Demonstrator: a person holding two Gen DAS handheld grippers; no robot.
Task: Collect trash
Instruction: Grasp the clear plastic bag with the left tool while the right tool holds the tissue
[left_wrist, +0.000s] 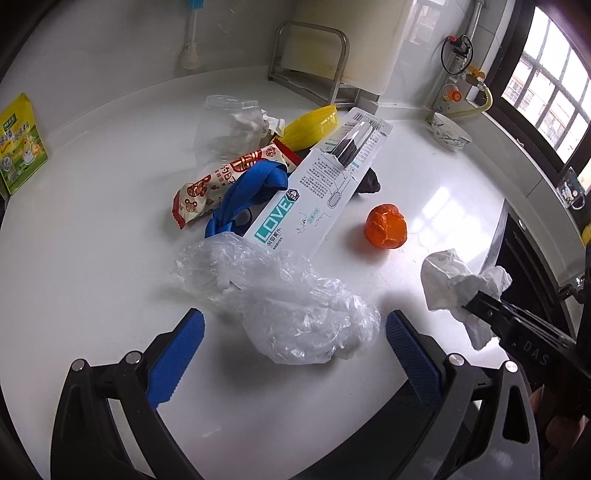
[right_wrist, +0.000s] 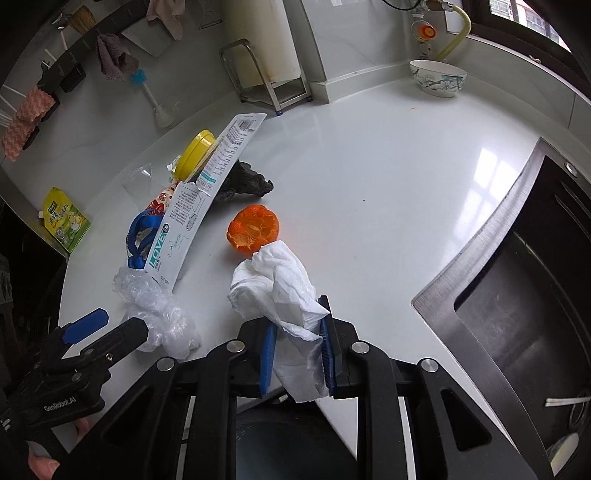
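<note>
Trash: crumpled tissue (right_wrist: 273, 284) clamped in right claw (right_wrist: 297, 354); left claw (left_wrist: 295, 354) apart around plastic bag (left_wrist: 291, 314).

Crumpled white tissue (right_wrist: 275, 291) lifted clear; orange peel (right_wrist: 253, 229), clear plastic bag (left_wrist: 291, 310) and toothbrush card (left_wrist: 314, 192) lying on worktop (right_wrist: 369, 177).

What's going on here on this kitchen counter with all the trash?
A person is clearing trash off a white counter with two tools. The right hand-held gripper is shut on a crumpled white tissue. The left hand-held gripper is open, its jaws on either side of a crumpled clear plastic bag. An orange peel, a toothbrush package, a snack wrapper and a yellow lid lie uncollected.
</note>
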